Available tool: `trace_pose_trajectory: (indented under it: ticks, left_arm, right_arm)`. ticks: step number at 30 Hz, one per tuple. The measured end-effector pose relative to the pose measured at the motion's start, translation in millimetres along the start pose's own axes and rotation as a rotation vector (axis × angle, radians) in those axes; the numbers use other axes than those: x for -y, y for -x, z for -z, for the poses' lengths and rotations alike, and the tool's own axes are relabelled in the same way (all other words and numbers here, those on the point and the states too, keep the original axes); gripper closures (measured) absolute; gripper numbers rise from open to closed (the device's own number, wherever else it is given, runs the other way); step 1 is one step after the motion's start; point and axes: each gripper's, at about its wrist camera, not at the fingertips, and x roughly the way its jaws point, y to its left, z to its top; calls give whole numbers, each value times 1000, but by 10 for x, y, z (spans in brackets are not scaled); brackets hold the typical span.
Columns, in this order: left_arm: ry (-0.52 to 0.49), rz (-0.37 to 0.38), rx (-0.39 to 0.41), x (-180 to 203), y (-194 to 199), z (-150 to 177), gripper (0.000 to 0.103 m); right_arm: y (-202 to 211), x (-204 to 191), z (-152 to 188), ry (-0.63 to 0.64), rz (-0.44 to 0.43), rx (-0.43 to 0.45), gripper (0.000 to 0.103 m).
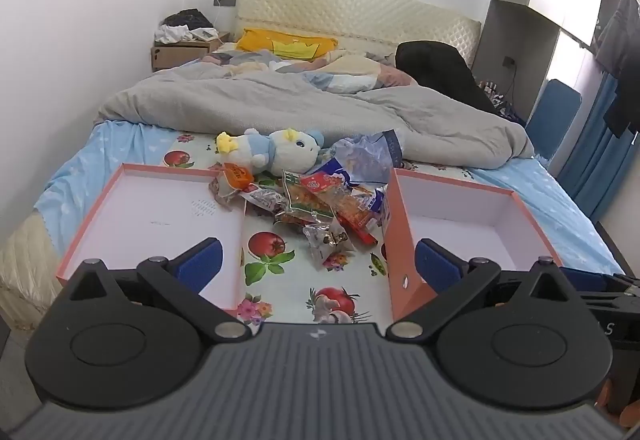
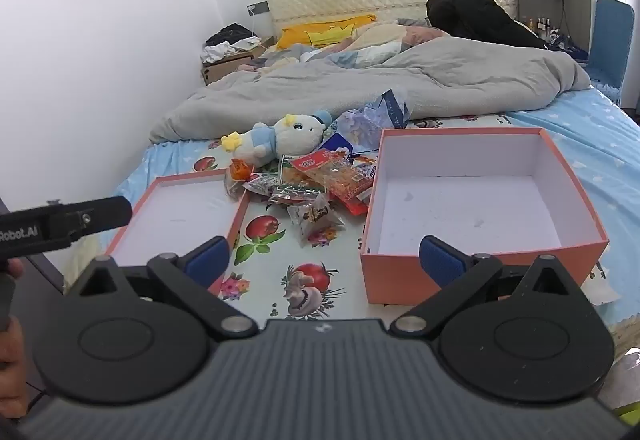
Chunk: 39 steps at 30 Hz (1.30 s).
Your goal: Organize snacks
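A heap of snack packets (image 1: 316, 204) (image 2: 316, 188) lies on the fruit-print sheet between two orange boxes. The shallow lid (image 1: 160, 216) (image 2: 184, 218) sits left of the heap, and one packet overhangs its far corner. The deeper box (image 1: 472, 216) (image 2: 472, 212) stands to the right with nothing in it. My left gripper (image 1: 318, 268) hovers over the near edge of the bed, open, its blue pads (image 1: 200, 260) wide apart. My right gripper (image 2: 324, 264) is likewise open and holds nothing. The left tool (image 2: 68, 222) juts in at the right wrist view's left edge.
A blue and white plush toy (image 1: 276, 152) (image 2: 288, 138) lies just behind the snacks, beside a crumpled blue bag (image 1: 368, 152). A grey duvet (image 1: 304, 104) covers the far half of the bed. A wall runs along the left. A blue chair (image 2: 612, 40) stands at the right.
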Motion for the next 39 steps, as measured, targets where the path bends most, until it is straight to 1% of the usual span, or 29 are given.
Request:
trace_pose_trajectory:
  ticks: [1, 4, 9, 11, 14, 18, 31, 36, 39]
  left_arm:
    - [7, 6, 2, -4, 3, -1, 0]
    - [8, 7, -2, 0, 7, 1, 0]
    - [-4, 6, 1, 49, 68, -5, 0]
    - [17, 9, 3, 45, 61, -58, 0]
    - [23, 13, 15, 55, 110, -76, 0]
    - [27, 15, 24, -4, 105, -75, 0]
    - [28, 14, 22, -36, 98, -57, 0]
    - [16, 13, 7, -67, 118, -50, 0]
    - [11, 10, 0, -85, 109, -13, 0]
  right_arm:
    - [-8, 6, -2, -12, -3, -25, 0]
    - [-15, 8, -1, -6, 7, -22, 0]
    - [17, 6, -8, -4, -1, -10, 0]
    - [7, 0, -36, 4, 0, -10, 0]
    - [-12, -46, -21, 12, 8, -7, 0]
    - [51, 2, -16, 4, 5, -2, 0]
    - [67, -19, -15, 10, -5, -2, 0]
    - [63, -27, -37, 10, -11, -2, 0]
    - [67, -53, 32, 15, -5, -7, 0]
